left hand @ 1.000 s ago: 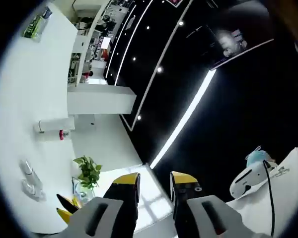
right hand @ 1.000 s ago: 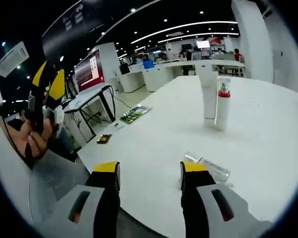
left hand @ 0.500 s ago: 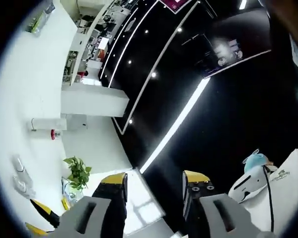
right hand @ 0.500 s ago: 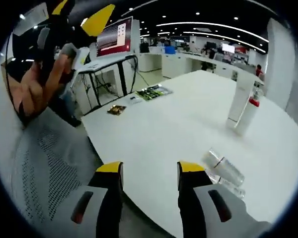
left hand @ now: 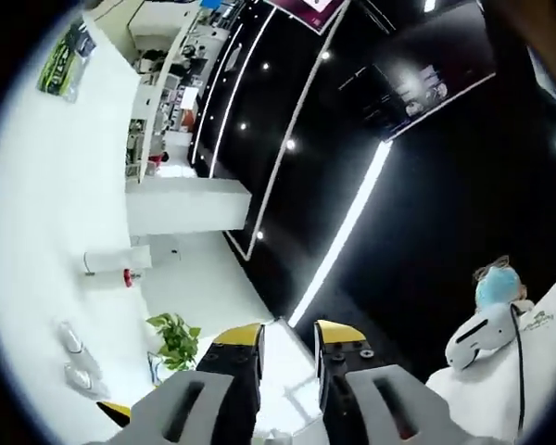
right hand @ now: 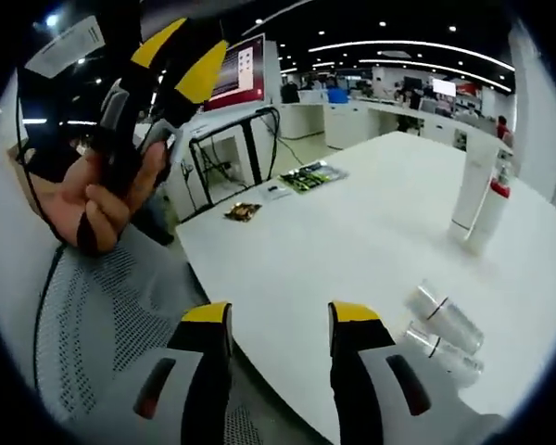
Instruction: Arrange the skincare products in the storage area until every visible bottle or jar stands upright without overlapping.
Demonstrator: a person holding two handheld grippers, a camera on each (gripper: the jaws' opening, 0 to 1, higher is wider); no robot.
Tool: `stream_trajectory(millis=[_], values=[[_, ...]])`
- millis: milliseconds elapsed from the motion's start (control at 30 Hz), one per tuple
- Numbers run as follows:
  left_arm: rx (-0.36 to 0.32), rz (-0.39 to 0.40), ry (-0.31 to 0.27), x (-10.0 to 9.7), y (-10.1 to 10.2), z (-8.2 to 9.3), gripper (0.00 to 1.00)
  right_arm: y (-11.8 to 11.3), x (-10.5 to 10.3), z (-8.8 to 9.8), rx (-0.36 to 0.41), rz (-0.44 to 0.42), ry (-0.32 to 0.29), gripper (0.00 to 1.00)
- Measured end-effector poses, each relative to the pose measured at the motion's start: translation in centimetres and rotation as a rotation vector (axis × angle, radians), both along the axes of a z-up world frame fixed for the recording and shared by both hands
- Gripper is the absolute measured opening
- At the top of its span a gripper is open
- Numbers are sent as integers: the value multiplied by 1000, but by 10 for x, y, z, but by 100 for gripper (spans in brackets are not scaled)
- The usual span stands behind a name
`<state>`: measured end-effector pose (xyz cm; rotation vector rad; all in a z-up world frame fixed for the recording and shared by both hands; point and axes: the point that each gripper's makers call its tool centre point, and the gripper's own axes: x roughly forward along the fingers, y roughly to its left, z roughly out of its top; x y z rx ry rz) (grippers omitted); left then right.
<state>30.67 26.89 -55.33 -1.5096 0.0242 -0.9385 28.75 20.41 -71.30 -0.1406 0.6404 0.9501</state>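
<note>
On the white table (right hand: 352, 241) a tall white tube (right hand: 473, 190) stands upright with a red-capped bottle (right hand: 492, 213) beside it. Two clear bottles lie on their sides near the table edge (right hand: 445, 317) (right hand: 448, 354). My right gripper (right hand: 278, 320) hangs open over the table's near edge, well left of the lying bottles, with nothing between its fingers. A hand (right hand: 102, 195) holds my left gripper (right hand: 181, 60) high at the upper left, off the table. In the rolled left gripper view, my left gripper (left hand: 287, 338) is open and points away, with the tube (left hand: 107, 262) and lying bottles (left hand: 69, 338) far left.
A grey mesh chair (right hand: 102, 324) sits under my right gripper. A green packet (right hand: 306, 176) and a small brown item (right hand: 244, 211) lie on the far side of the table. A desk with a monitor (right hand: 246, 69) stands behind. A potted plant (left hand: 176, 338) shows beyond the table.
My left gripper's jaws have drawn a little closer together. Both cameras have shifted; the bottles and tube stay where they were on the table.
</note>
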Motion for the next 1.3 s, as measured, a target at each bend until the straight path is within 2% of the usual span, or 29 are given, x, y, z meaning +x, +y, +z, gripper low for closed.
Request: stream_trajectory(millis=[67, 100, 167, 233, 300, 333, 433, 500, 600, 667, 700, 733, 800, 933, 1000, 1067, 1167, 1200, 1233, 1300], values=[[90, 9, 30, -1, -6, -12, 37, -1, -2, -1, 6, 3, 10, 38], [116, -24, 55, -1, -10, -15, 37, 0, -3, 0, 7, 7, 8, 38], [148, -29, 19, -3, -13, -12, 37, 1, -5, 0, 2, 16, 3, 38], [179, -60, 33, -7, -19, -17, 37, 2, -5, 1, 2, 19, 0, 38], [175, -84, 34, -10, -22, -13, 37, 3, -5, 1, -15, 17, -15, 39], [195, -96, 27, -13, -23, -13, 37, 2, -4, 1, -18, 17, -19, 39], [312, -87, 10, -14, -27, -24, 38, 1, -1, 1, -18, 0, -27, 39], [332, -77, -5, -14, -30, -23, 38, 0, -4, -1, -13, 4, 1, 39], [443, -89, -41, -15, -39, -33, 38, -4, -1, 1, -4, -6, 13, 41], [499, -107, -61, -17, -43, -36, 38, -9, 4, 5, 19, -33, 16, 42], [555, -104, -75, -16, -44, -38, 38, -16, 9, 5, 21, -67, 21, 42], [592, -92, -78, -14, -44, -40, 38, -24, 11, 4, 3, -66, 23, 43], [624, -93, -85, -15, -45, -42, 38, -40, 16, 0, -52, -85, 16, 42], [651, -122, -101, -22, -49, -43, 38, -73, 28, -12, -120, -95, 24, 43], [655, -132, -109, -27, -51, -47, 38, -92, 43, -19, -167, -95, 16, 44], [657, -143, -96, -25, -52, -47, 38, -106, 50, -26, -226, -82, 29, 44], [685, -140, -101, -25, -56, -51, 38, -114, 58, -35, -290, 3, 49, 43], [688, -147, -96, -25, -57, -53, 38, -112, 55, -39, -291, 60, 91, 42], [693, -156, -96, -26, -59, -54, 38, -109, 58, -40, -303, 103, 83, 42], [702, -164, -105, -27, -60, -55, 38, -112, 64, -42, -388, 187, 37, 41]])
